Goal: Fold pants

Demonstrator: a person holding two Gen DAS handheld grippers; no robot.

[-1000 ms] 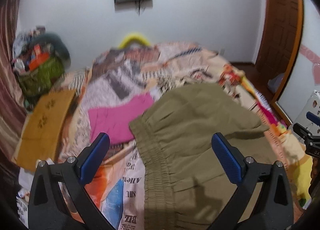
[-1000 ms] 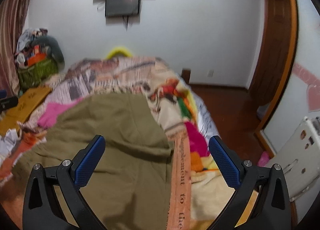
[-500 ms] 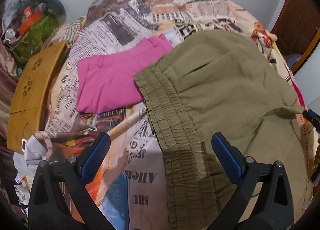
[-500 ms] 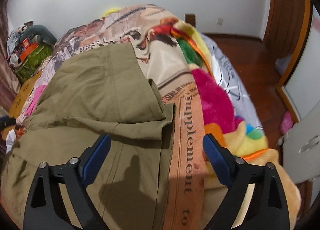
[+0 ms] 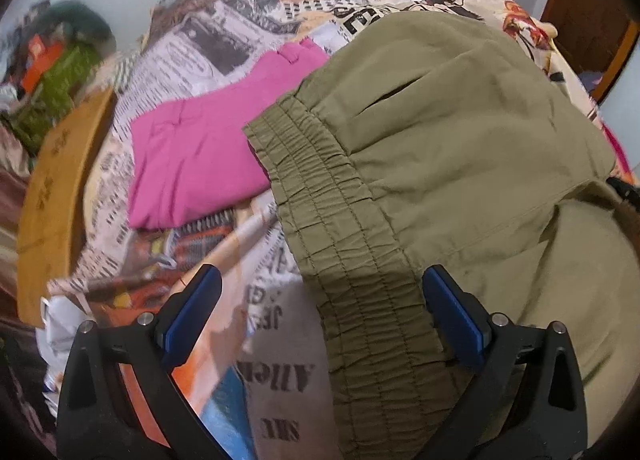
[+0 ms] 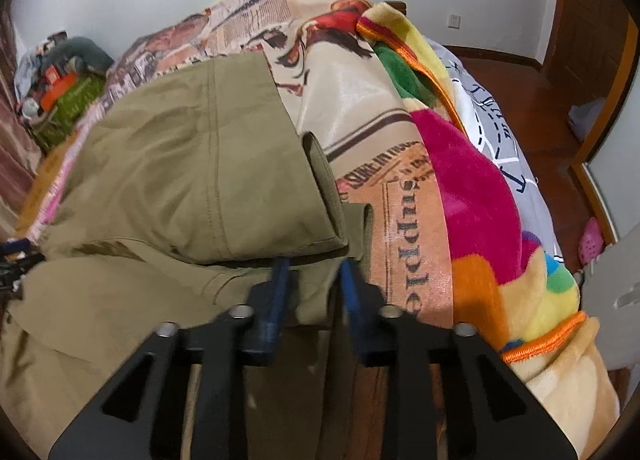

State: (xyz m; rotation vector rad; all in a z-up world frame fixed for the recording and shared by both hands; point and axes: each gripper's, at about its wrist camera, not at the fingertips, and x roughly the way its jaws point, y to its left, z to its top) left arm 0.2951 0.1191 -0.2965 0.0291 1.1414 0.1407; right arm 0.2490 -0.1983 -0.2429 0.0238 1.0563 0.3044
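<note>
While the olive pants [image 5: 460,164] lie part-folded on the bed [image 6: 400,188], we keep the right gripper [image 6: 314,280] nearly pressed together on the leg hem and seat the spread left gripper [image 5: 320,312] squarely astride the elastic waistband [image 5: 340,220] before pinching.
</note>
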